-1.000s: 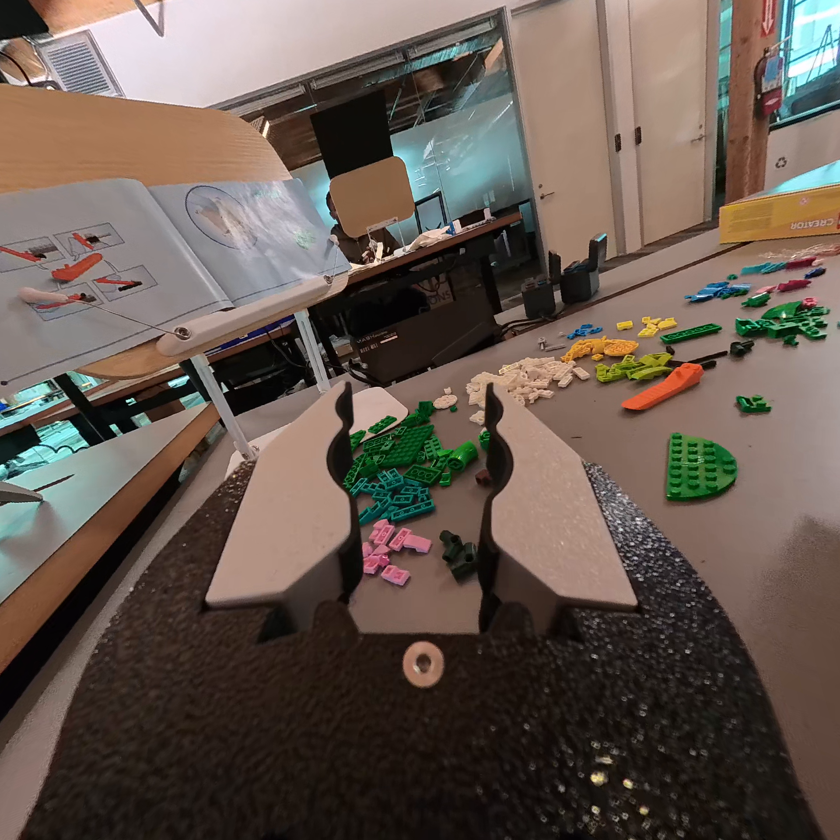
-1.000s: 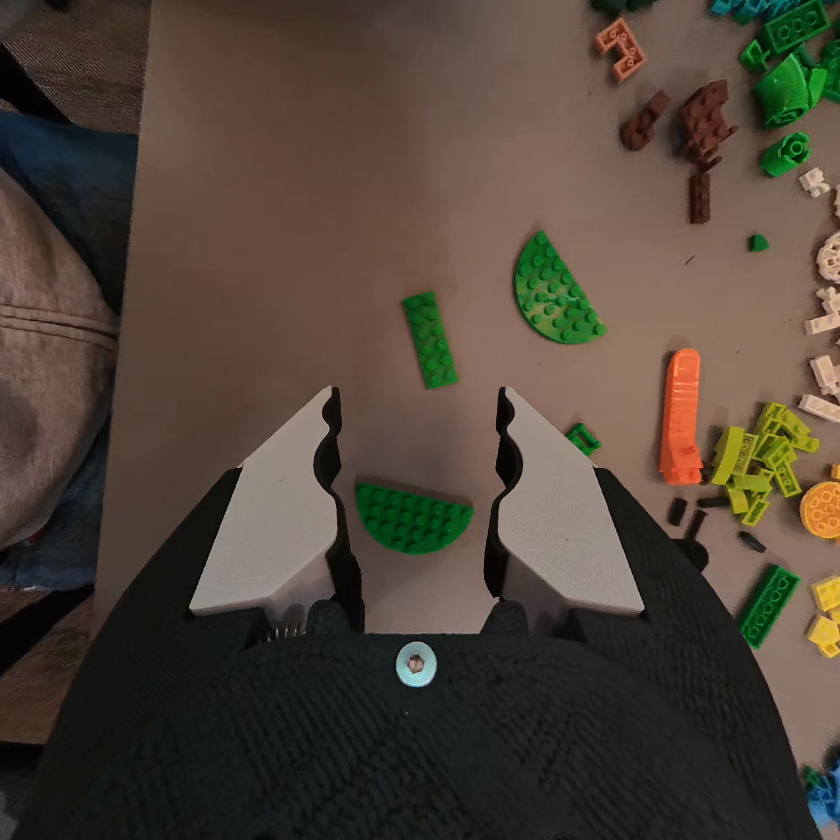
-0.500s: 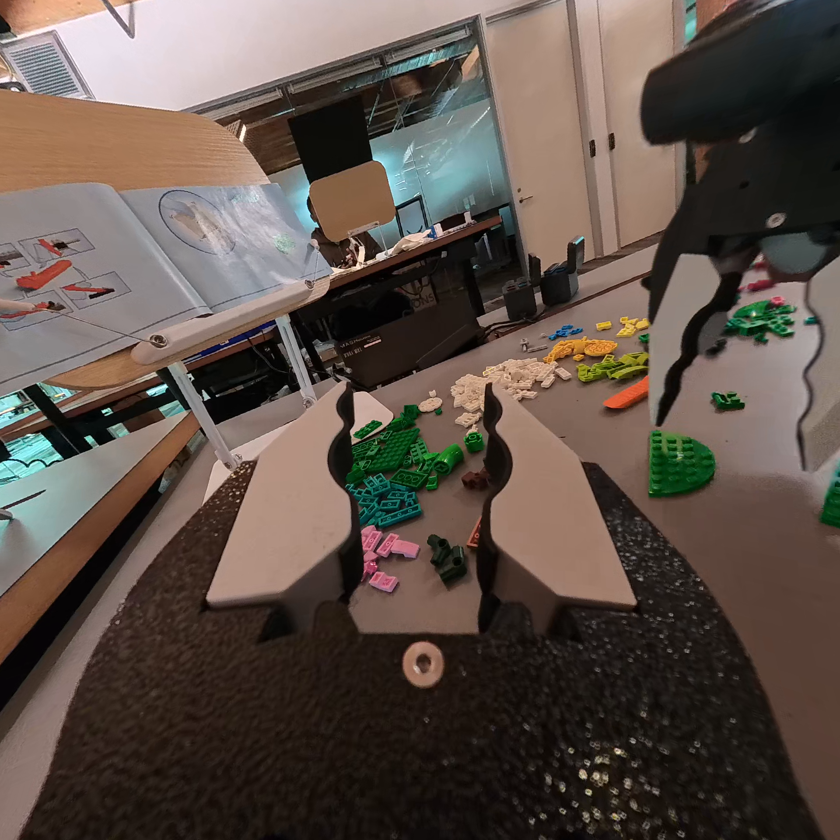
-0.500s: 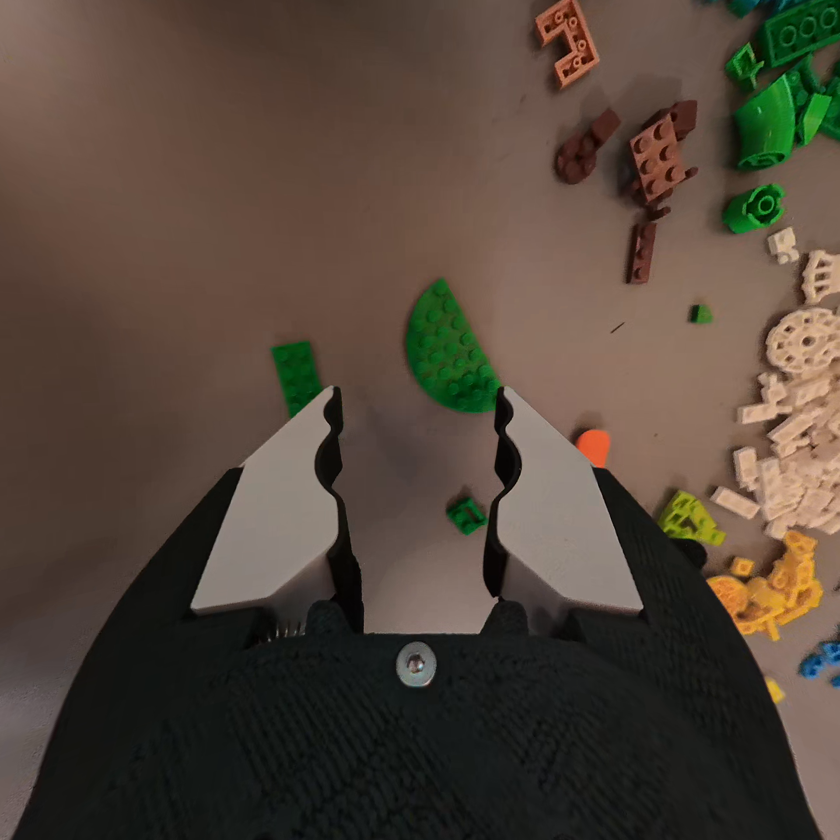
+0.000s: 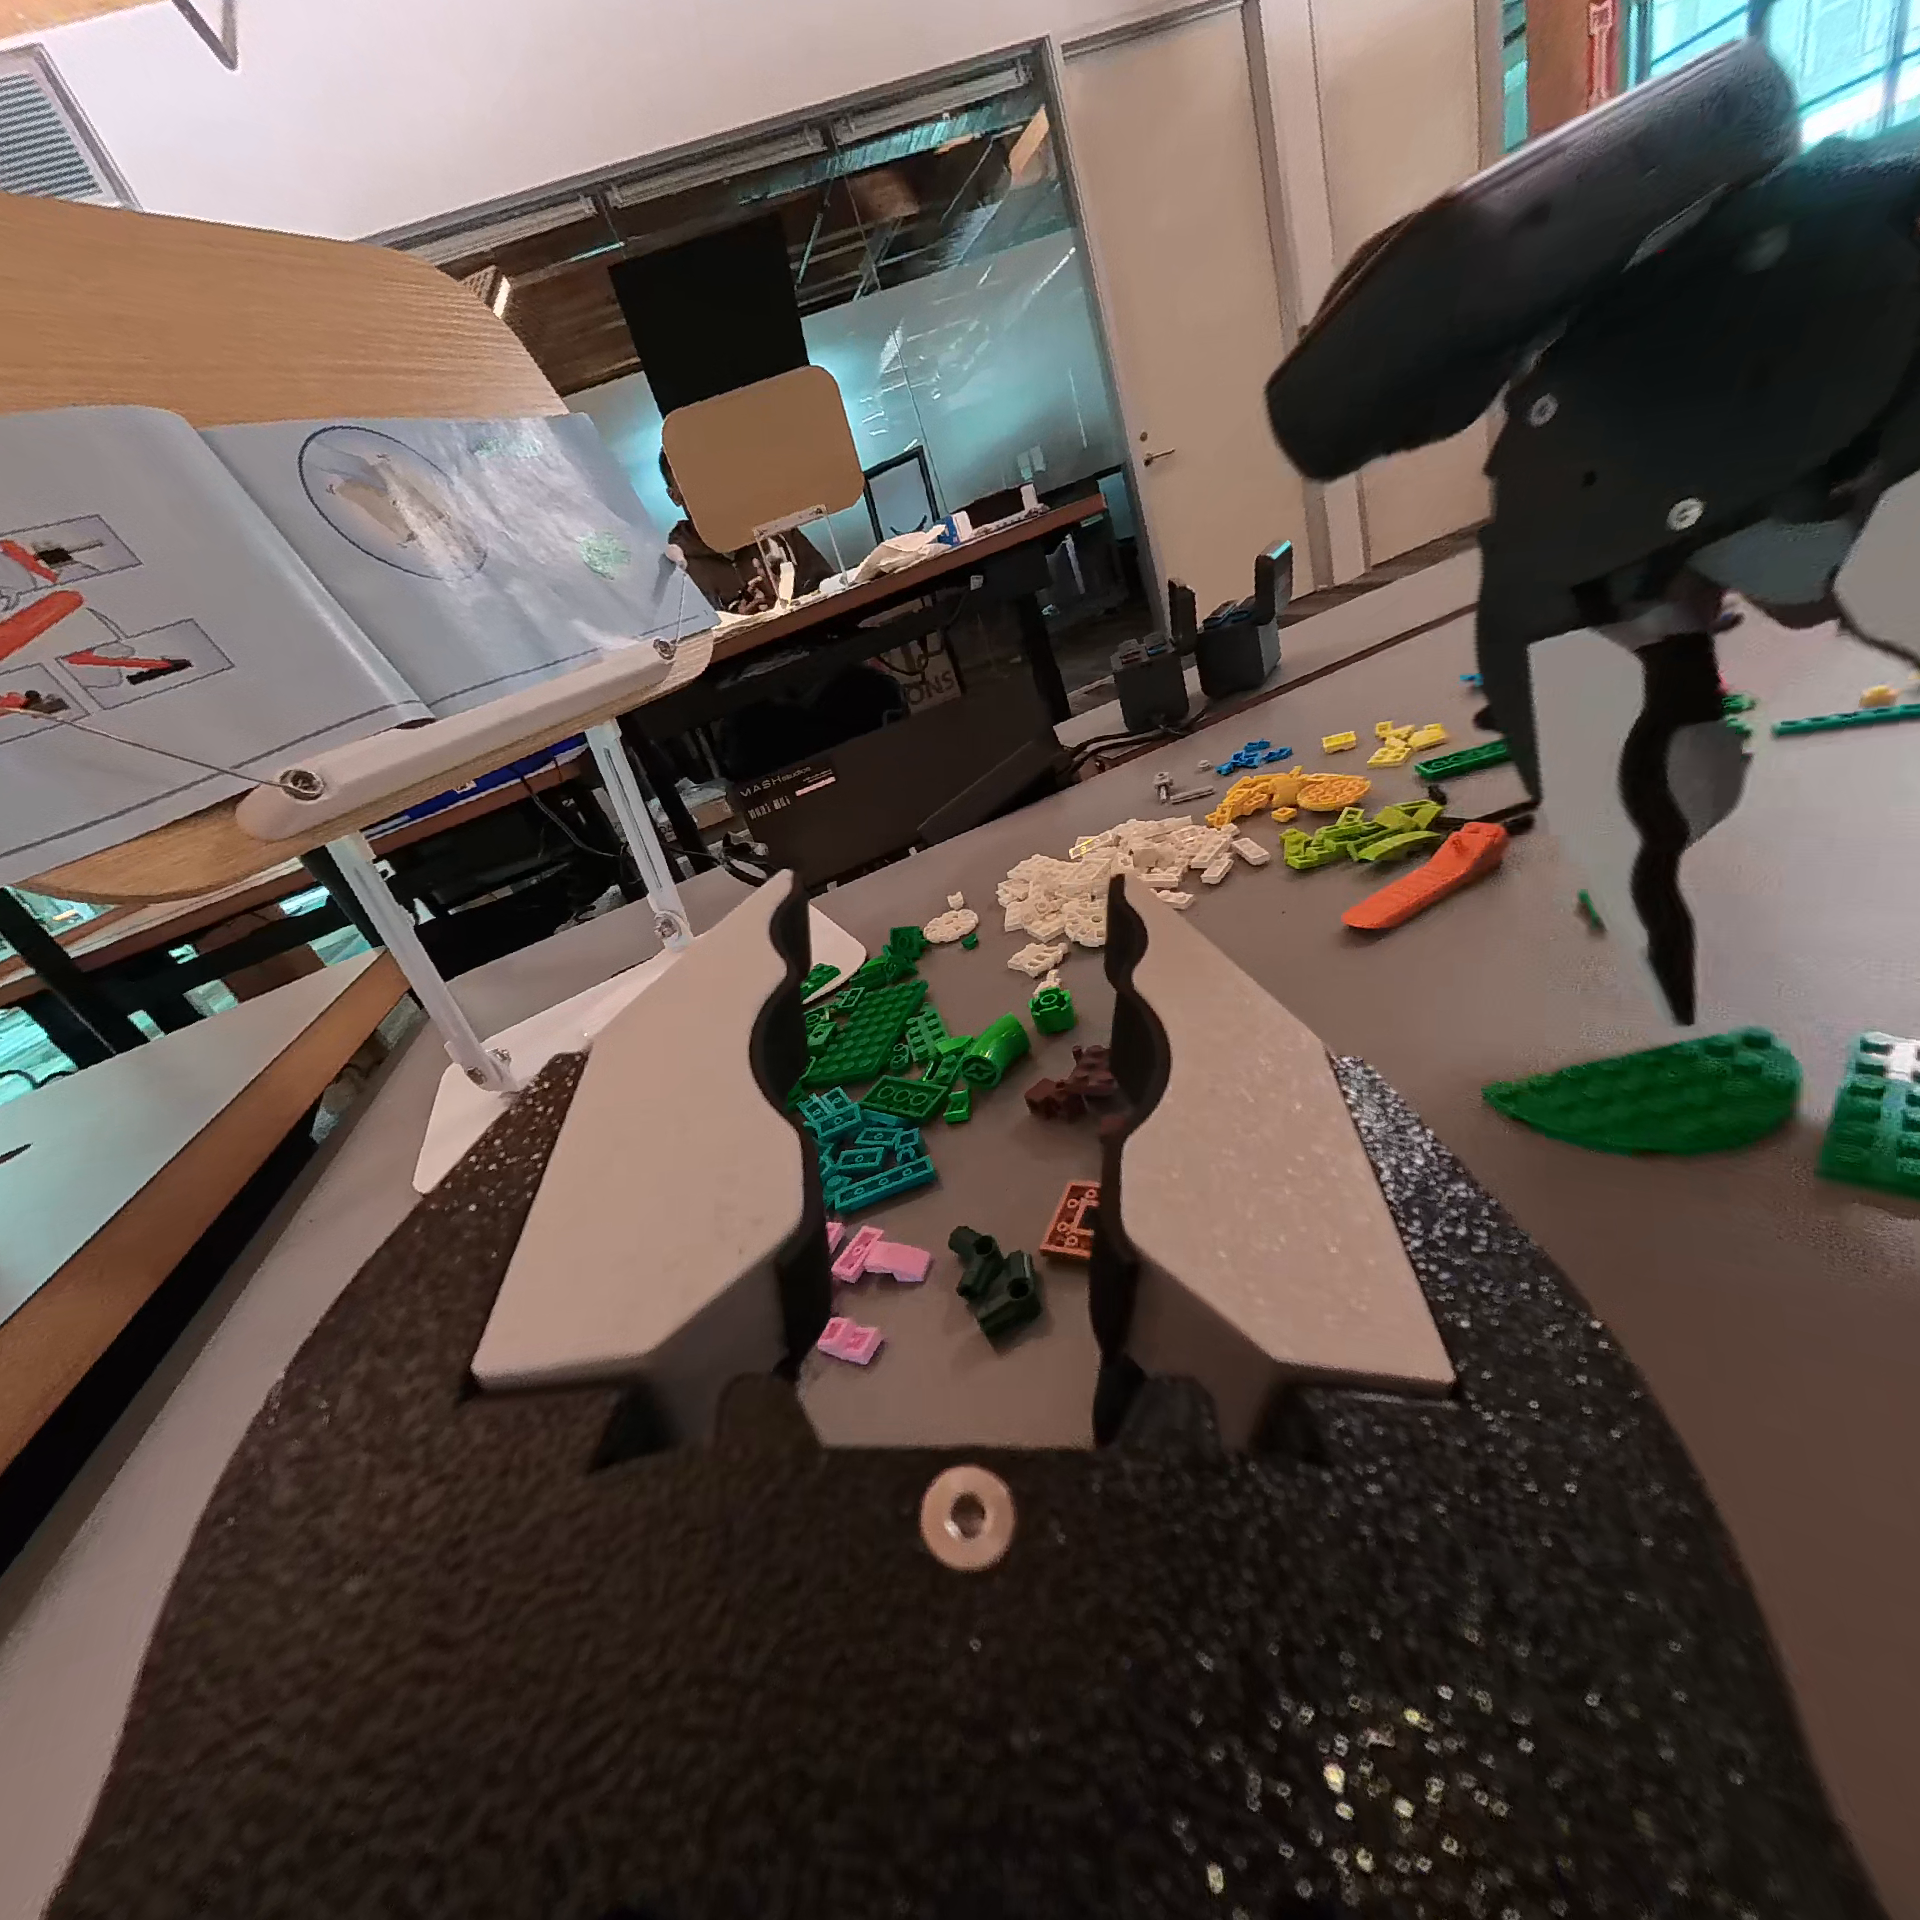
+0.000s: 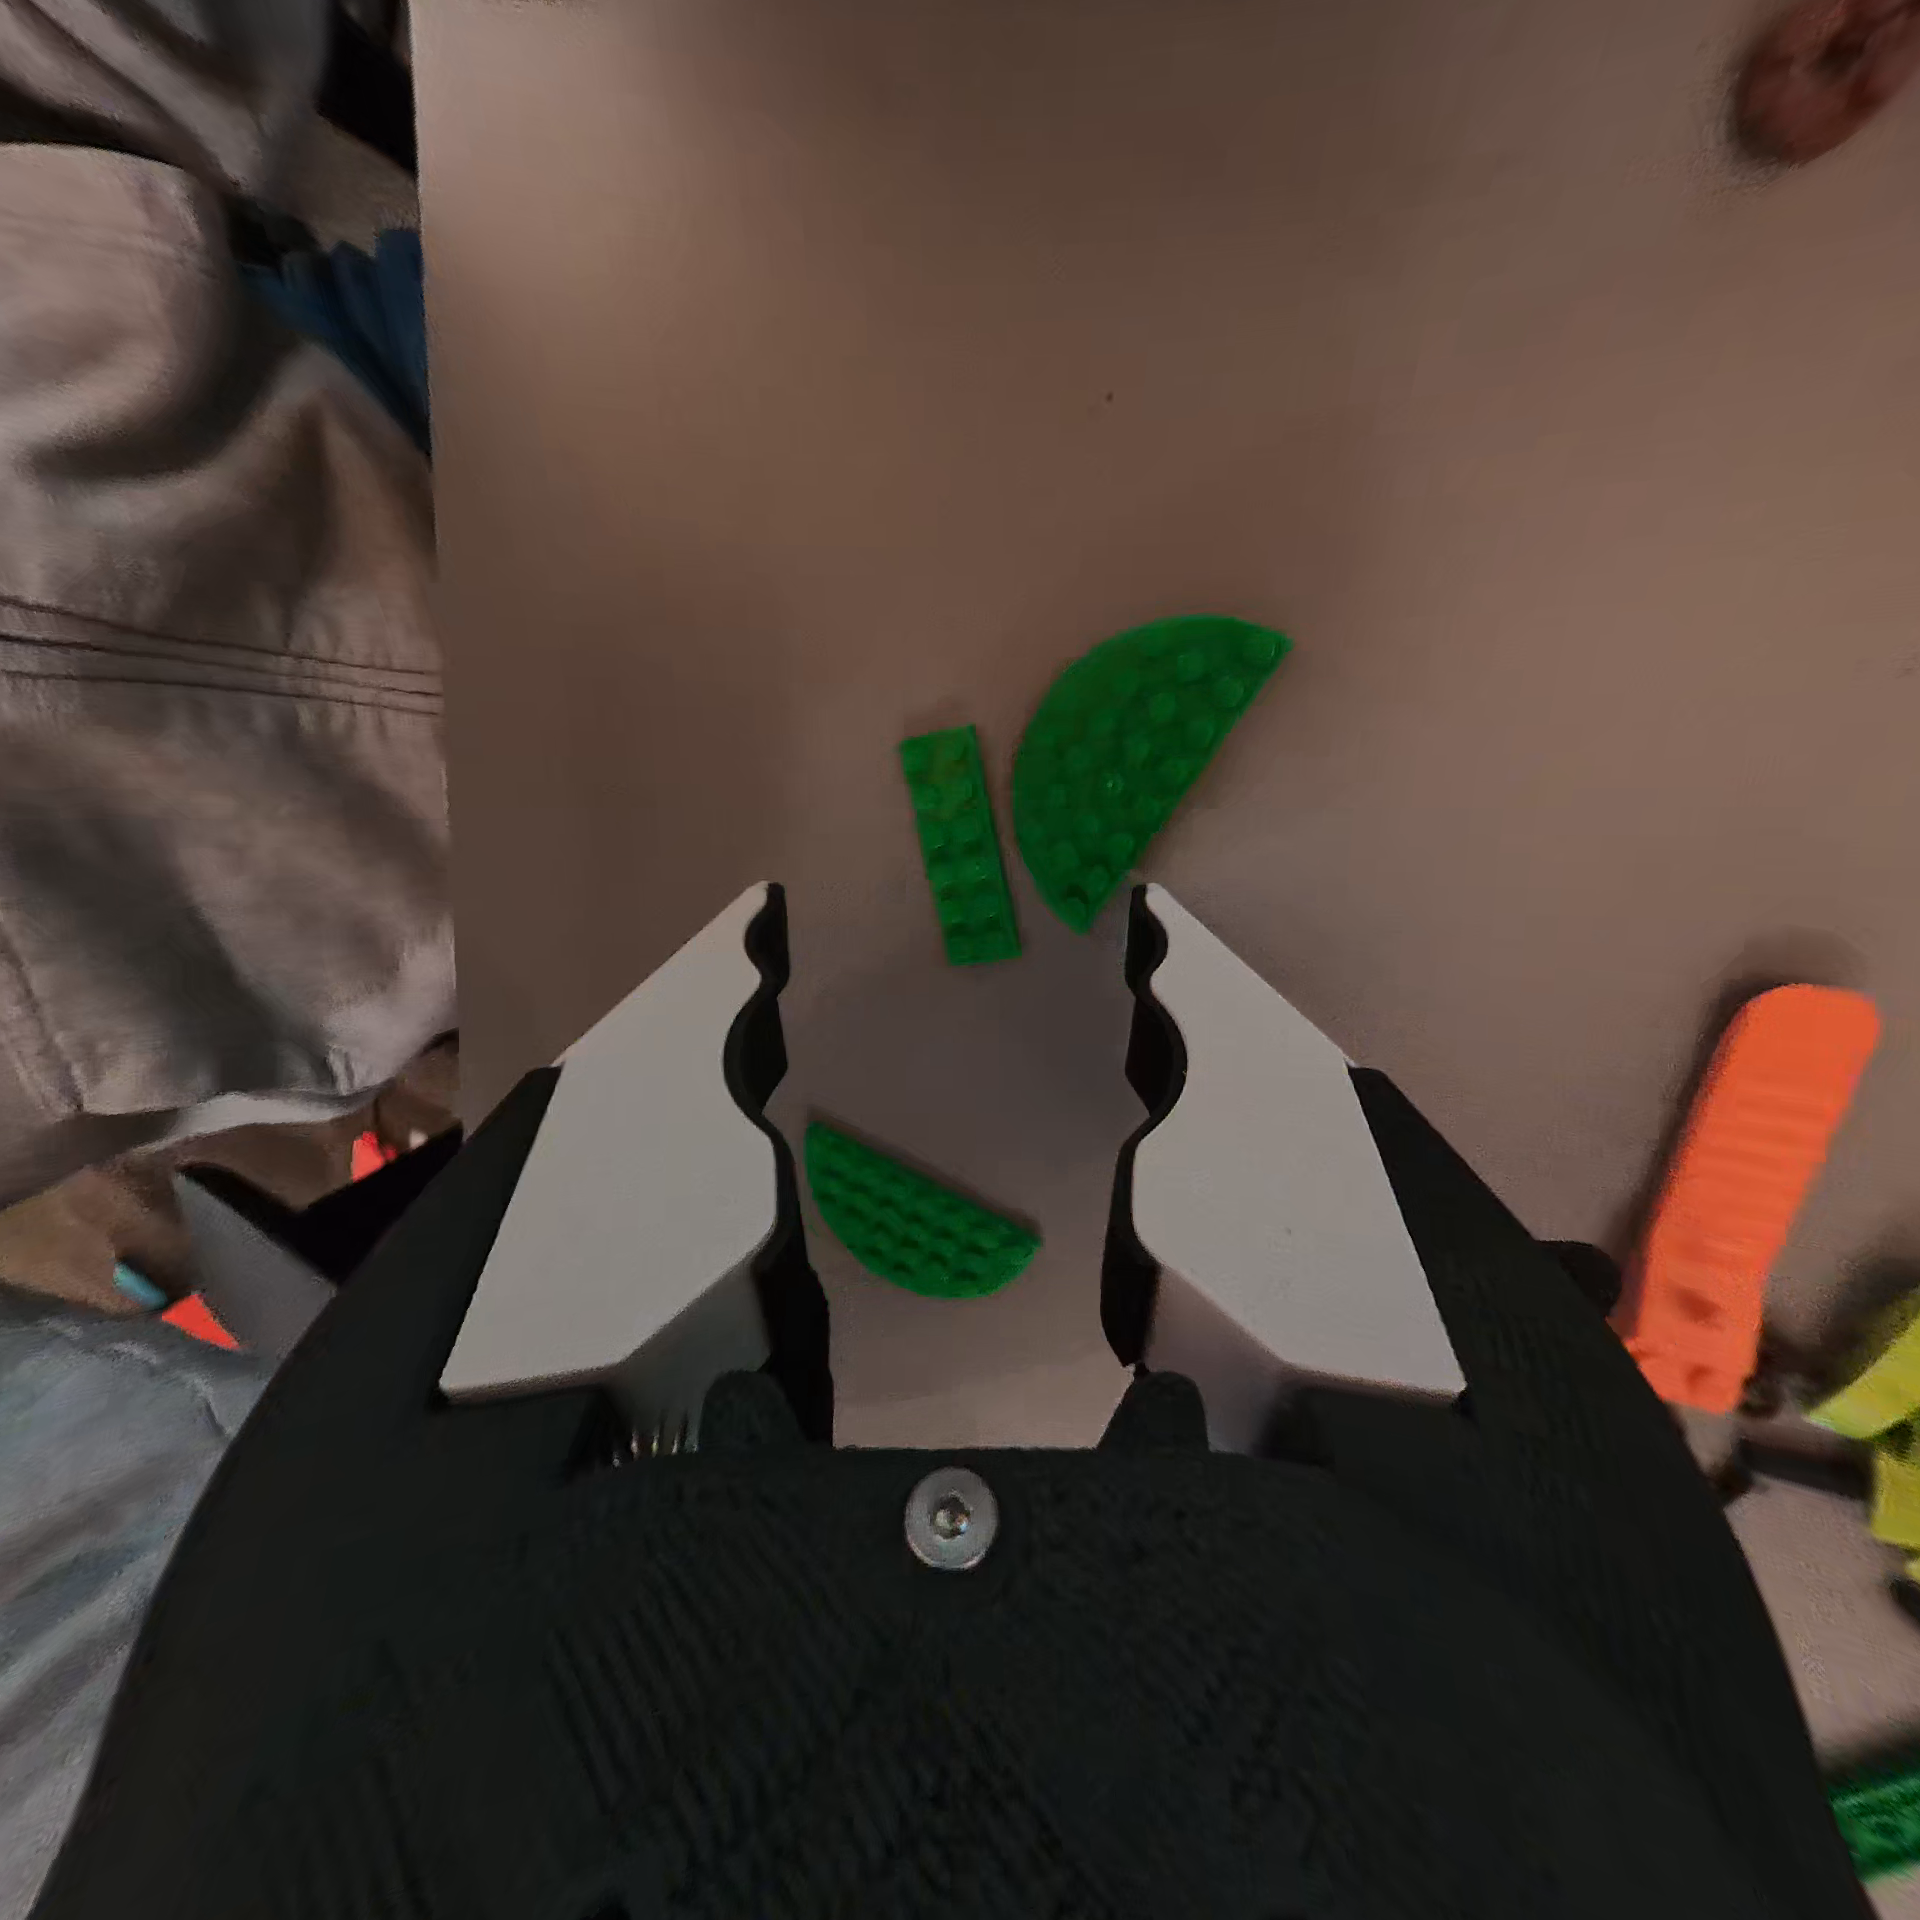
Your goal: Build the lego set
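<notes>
Left gripper [image 5: 951, 935]: fingers standing apart, nothing between the pads; it is hovering low over the grey table [image 5: 1558, 1299] and pointing across it toward the brick piles.
Nearest to left gripper: a heap of green plates and bricks [image 5: 894, 1049] and teal plates [image 5: 868, 1153] are lying on the table seen through the gap; pink pieces [image 5: 878, 1262], a dark green connector [image 5: 997, 1278], a tan-orange piece [image 5: 1075, 1216] and brown pieces [image 5: 1070, 1091] are sitting nearer the finger roots.
Farther piles: white bricks [image 5: 1122, 862], yellow bricks [image 5: 1299, 795] and lime bricks [image 5: 1361, 831] are lying in a row beyond the fingertips.
Right gripper [image 6: 956, 904]: fingers spread wide, gripping nothing; it is looking straight down at the table and hanging above it, clear of the surface in the left wrist view.
Between right fingers: a small green half-round plate [image 6: 920, 1216] is lying flat on the table, close to the left pad, with a gap to the right pad; no pad is pressing on it.
Ahead of right fingertips: a green rectangular plate [image 6: 961, 842] and a larger green half-round plate [image 6: 1132, 758] are lying just beside each other, apart by a thin strip of table.
Right of right gripper: an orange brick separator [image 6: 1745, 1174] is lying beside lime pieces.
Left background: an open instruction booklet [image 5: 312, 582] is resting on a wooden stand [image 5: 260, 343].
Table edge: a person's grey garment [image 6: 187, 623] is showing beside it.
</notes>
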